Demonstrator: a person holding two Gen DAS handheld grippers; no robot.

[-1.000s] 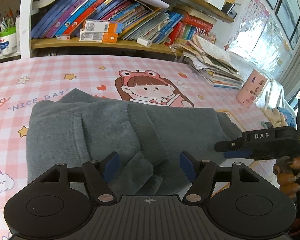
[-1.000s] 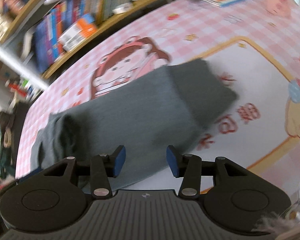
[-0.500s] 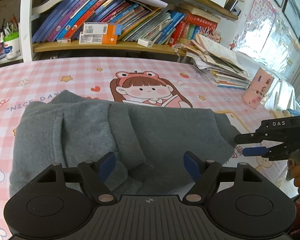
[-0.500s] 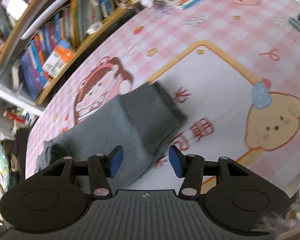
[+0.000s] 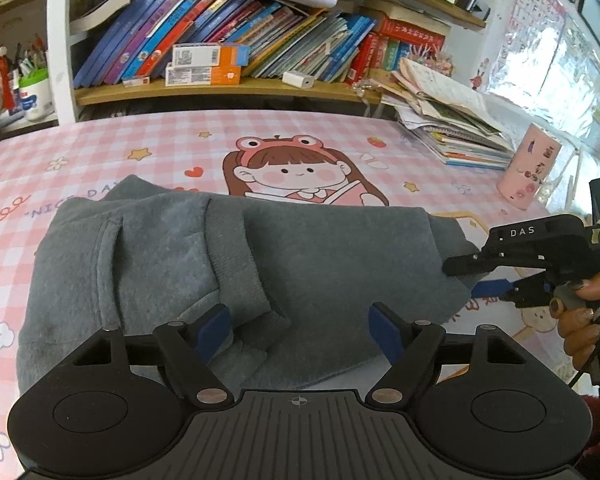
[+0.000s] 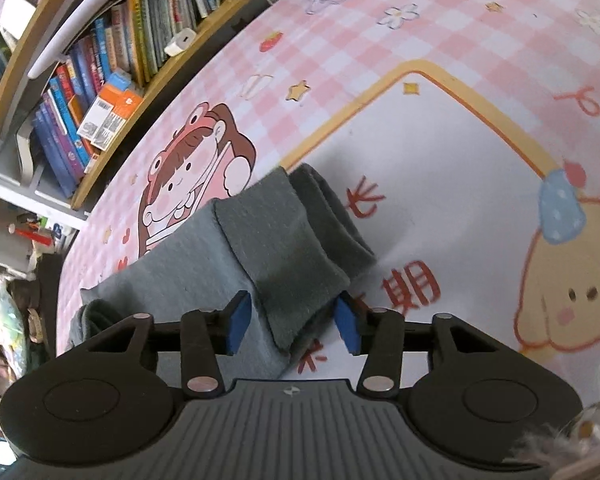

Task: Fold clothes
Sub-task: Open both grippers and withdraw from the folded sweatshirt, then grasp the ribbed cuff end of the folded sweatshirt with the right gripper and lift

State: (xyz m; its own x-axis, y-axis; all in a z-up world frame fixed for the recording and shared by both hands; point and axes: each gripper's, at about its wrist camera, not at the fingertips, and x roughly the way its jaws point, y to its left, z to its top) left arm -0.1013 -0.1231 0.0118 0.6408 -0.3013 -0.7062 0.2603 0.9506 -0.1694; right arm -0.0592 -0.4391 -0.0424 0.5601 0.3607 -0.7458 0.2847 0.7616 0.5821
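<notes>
A grey garment (image 5: 220,264) lies folded on the pink checked cloth (image 5: 100,148), just below the printed frog-hat girl (image 5: 296,172), who serves as the landmark here. Its thick ribbed cuff (image 5: 240,256) runs down the fabric, below and left of the girl.

Below the girl, nearest the camera, the left gripper (image 5: 298,330) hovers over the garment's near edge. Its jaws have just been opening and stand wide; the blue pads (image 5: 214,328) touch nothing, with only loose folds of fabric beneath them.

Right of the girl, the right gripper (image 5: 476,280) reaches in from the side at the garment's right end, carried by a hand (image 5: 580,312). From its own camera, the right gripper (image 6: 292,320) straddles the folded corner of the garment (image 6: 284,252). Its jaws have just been closing, and the corner sits between the pads (image 6: 238,320); whether they press on the fabric I cannot tell.

Far right of the girl stands a pink cup (image 5: 528,168).
</notes>
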